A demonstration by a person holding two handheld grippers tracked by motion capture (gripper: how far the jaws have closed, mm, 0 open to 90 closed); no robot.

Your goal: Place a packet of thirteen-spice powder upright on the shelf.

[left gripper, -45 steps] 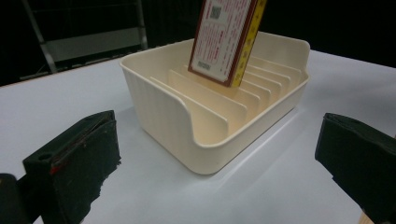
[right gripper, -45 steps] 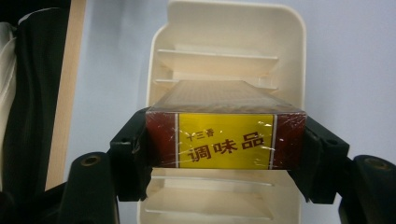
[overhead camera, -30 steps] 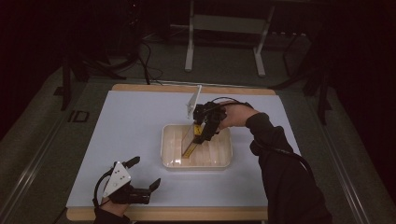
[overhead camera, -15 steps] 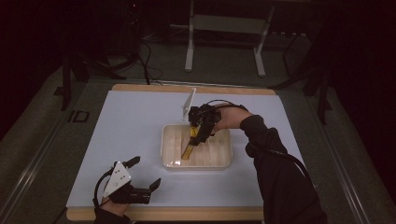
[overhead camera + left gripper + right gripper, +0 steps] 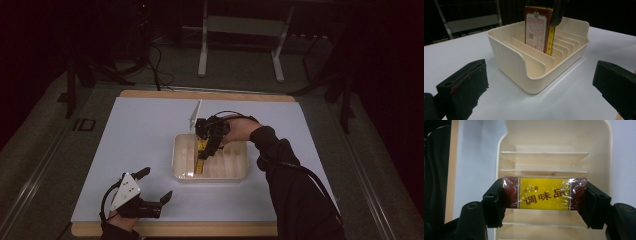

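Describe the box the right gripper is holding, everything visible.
The box is a flat carton in shiny clear wrap, its narrow face yellow with dark red ends and Chinese print, its broad face pale with red text. The right gripper clamps its two ends. It stands upright, its lower end between dividers of the cream tray.

Plastic, film and matt table cover

The cream rack looked like smooth moulded plastic with a soft sheen; the box wore glossy, crinkled clear film over printed card. The pale sheet at mid-frame seemed matt, perhaps paper or vinyl, over a wooden board edge. The jaw pads were dull, rough black.
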